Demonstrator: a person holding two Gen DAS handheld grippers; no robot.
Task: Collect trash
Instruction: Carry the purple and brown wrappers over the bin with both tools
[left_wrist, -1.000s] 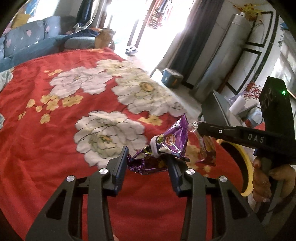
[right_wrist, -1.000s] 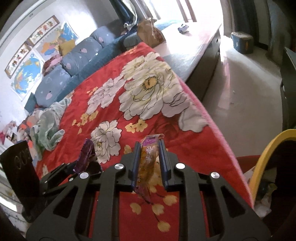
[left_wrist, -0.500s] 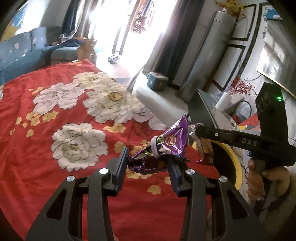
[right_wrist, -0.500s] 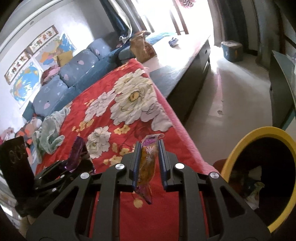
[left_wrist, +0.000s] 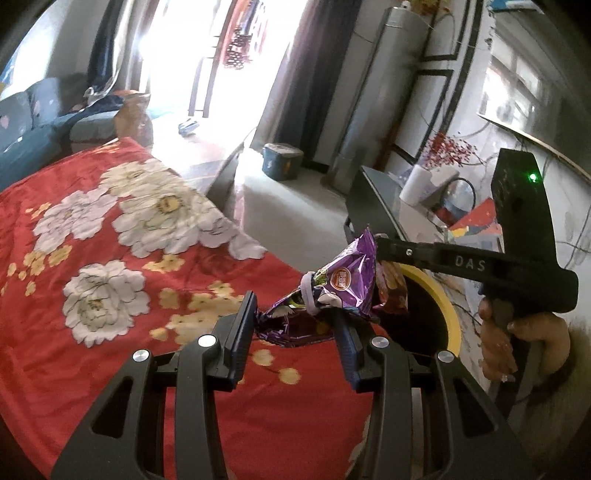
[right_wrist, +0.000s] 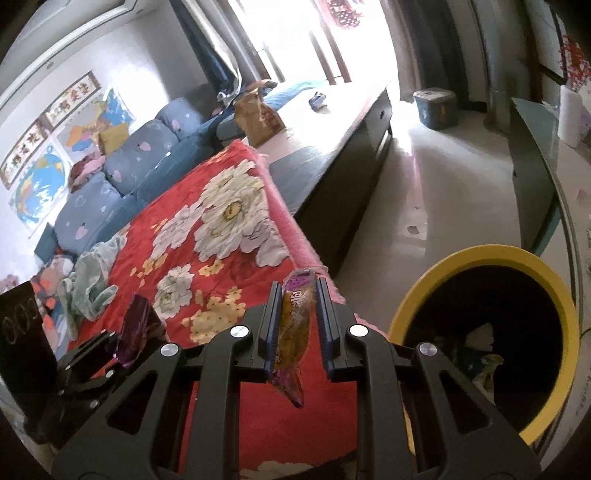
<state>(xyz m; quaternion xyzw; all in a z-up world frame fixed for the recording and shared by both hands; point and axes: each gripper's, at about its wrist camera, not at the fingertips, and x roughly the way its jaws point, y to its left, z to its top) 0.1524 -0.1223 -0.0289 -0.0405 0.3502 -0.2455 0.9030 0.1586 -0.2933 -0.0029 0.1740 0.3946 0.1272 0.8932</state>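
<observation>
In the right wrist view, the bin (right_wrist: 484, 332) sits on the floor at four o'clock of the bed (right_wrist: 221, 236); sofa cushions (right_wrist: 122, 173) lie at ten o'clock.

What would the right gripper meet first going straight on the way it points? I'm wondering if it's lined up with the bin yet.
Probably the edge of the red blanket; the yellow-rimmed bin sits off to its right, though depth is unclear.

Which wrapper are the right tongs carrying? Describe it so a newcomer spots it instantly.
Start at the red floral blanket and follow its edge toward the yellow-rimmed bin. There the right tongs pinch a slim orange wrapper with a purple top, hanging upright. The neighbouring wrapper is all shiny purple and crumpled.
</observation>
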